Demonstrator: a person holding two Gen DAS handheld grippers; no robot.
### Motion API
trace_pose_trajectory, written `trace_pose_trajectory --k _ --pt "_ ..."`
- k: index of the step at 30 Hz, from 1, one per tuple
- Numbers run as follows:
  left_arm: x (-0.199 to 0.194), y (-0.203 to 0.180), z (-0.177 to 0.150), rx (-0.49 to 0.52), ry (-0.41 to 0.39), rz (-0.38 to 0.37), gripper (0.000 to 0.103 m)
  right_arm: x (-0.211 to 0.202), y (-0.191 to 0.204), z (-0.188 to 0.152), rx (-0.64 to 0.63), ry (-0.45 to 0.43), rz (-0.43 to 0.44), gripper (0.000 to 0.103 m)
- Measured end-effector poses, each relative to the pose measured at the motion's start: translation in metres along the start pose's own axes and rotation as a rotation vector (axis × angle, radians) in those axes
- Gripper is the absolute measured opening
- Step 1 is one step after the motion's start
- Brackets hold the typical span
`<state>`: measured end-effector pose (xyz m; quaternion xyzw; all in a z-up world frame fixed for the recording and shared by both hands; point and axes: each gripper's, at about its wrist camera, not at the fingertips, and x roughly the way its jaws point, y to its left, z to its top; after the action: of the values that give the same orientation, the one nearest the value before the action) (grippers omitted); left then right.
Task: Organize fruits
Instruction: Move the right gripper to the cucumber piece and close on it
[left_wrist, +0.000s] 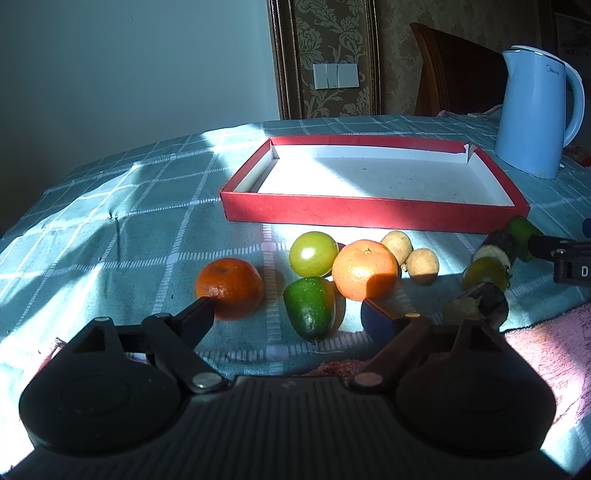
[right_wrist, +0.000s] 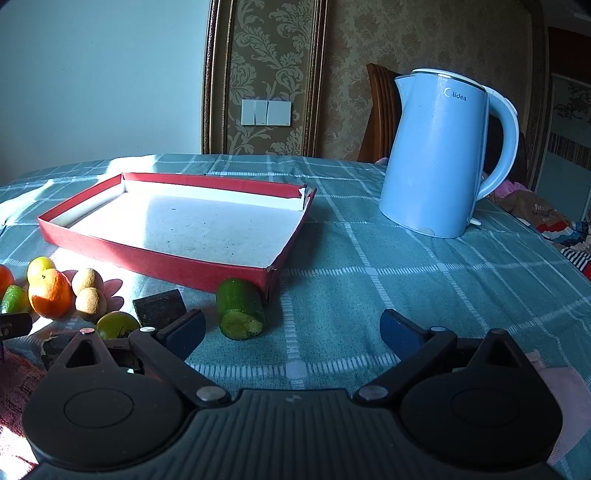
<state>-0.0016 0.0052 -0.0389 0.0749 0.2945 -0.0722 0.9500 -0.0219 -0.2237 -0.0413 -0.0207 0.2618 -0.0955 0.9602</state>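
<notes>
A red tray (left_wrist: 369, 214) with a white floor lies empty on the checked cloth; it also shows in the right wrist view (right_wrist: 155, 258). In front of it lie two oranges (left_wrist: 231, 288) (left_wrist: 364, 269), a round green fruit (left_wrist: 313, 254), a cut green piece (left_wrist: 310, 312), two small tan fruits (left_wrist: 423, 264) and dark pieces (left_wrist: 487, 302). My left gripper (left_wrist: 288, 312) is open, low over the cloth, its jaws either side of the cut green piece. My right gripper (right_wrist: 291, 328) is open and empty, just right of a cut green piece (right_wrist: 240, 314) near the tray's corner.
A light blue electric kettle (right_wrist: 439, 155) stands at the back right of the table. A pink towel (left_wrist: 546, 354) lies at the near right. A wooden chair (right_wrist: 380, 110) stands behind the table. The table's edge curves round at the left.
</notes>
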Motion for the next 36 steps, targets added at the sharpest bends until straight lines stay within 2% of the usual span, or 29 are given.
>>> trace_pose_trajectory --k 2,5,11,13,17,20,22,27,30,36 --pt "-0.001 -0.001 0.000 0.014 -0.002 -0.003 0.084 0.006 0.004 0.002 -0.014 0.019 0.009 0.087" --pt "-0.001 0.001 -0.003 0.015 -0.007 -0.007 0.084 0.013 0.007 0.002 -0.019 0.048 0.031 0.086" --pt "-0.003 0.006 -0.005 0.005 -0.034 -0.036 0.083 0.022 0.012 0.004 -0.034 0.056 0.022 0.085" --pt "-0.008 0.002 -0.007 0.031 -0.066 -0.037 0.077 0.025 0.012 0.005 -0.025 0.061 0.029 0.084" --pt "-0.007 -0.009 -0.008 0.086 -0.077 -0.015 0.077 0.030 0.013 0.005 -0.028 0.064 0.027 0.083" --pt "-0.010 -0.012 -0.007 0.094 -0.082 -0.025 0.070 0.032 0.012 0.005 -0.021 0.073 0.044 0.069" --pt "-0.012 -0.014 -0.007 0.094 -0.076 -0.058 0.064 0.034 0.012 0.005 -0.017 0.075 0.050 0.069" --pt "-0.010 -0.021 -0.007 0.113 -0.066 -0.069 0.064 0.034 0.013 0.006 -0.023 0.072 0.049 0.069" --pt "-0.001 -0.019 -0.006 0.091 -0.025 -0.084 0.059 0.034 0.013 0.006 -0.023 0.070 0.060 0.065" --pt "0.011 0.000 -0.002 -0.020 0.010 -0.127 0.052 0.035 0.011 0.006 -0.003 0.071 0.094 0.056"
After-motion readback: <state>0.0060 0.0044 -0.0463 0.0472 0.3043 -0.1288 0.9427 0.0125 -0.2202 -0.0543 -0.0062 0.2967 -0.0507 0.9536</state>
